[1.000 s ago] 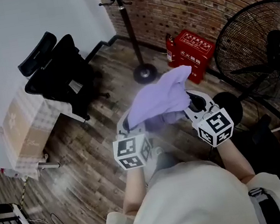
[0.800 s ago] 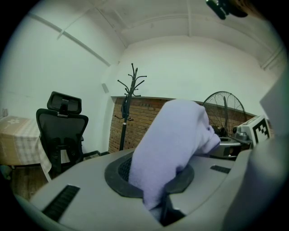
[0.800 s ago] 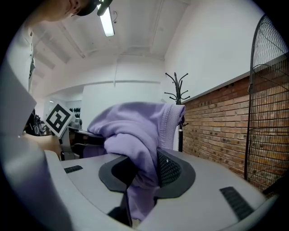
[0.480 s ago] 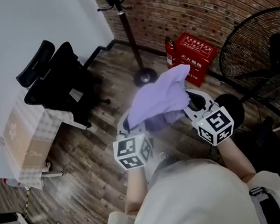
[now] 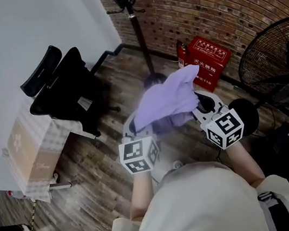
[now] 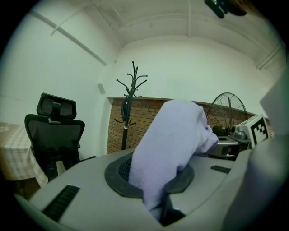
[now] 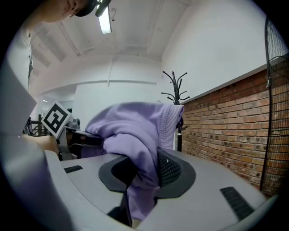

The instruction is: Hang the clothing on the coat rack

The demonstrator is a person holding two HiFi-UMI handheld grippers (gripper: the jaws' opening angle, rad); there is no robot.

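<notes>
Carrying the purple garment [image 5: 166,100] bunched up and raised in front of the body, slung between both tools and well short of the coat rack [image 5: 139,36] standing by the brick wall ahead. Pinching a thin fold in the left gripper [image 6: 157,203], jaws nearly together on the cloth. Clamping a thicker wad by the ribbed hem in the right gripper [image 7: 135,198], jaws wider but pressed onto fabric. Judging this as the approach: nothing hooked yet, most of the task ahead.

Walk straight in, steering between the office chair [image 5: 65,87] on the left and the red box [image 5: 210,63] and fan [image 5: 284,67] on the right. Hold both grips firm on the way. Mind the left one, biting only a narrow edge and likelier to slip. Stop close enough to reach the upper prongs without leaning.

Spread the grippers apart to open the bundle, then look for a collar, hood or loop; no telling the cut from such a crumple. Choose a free prong, avoiding the top one apparently loaded with something dark. Lift the chosen part above the prong and lower it on. Check for weight hanging from the prong before letting go, right side first, left after. Avoid tugging sideways, for fear of rocking the slim pole.
</notes>
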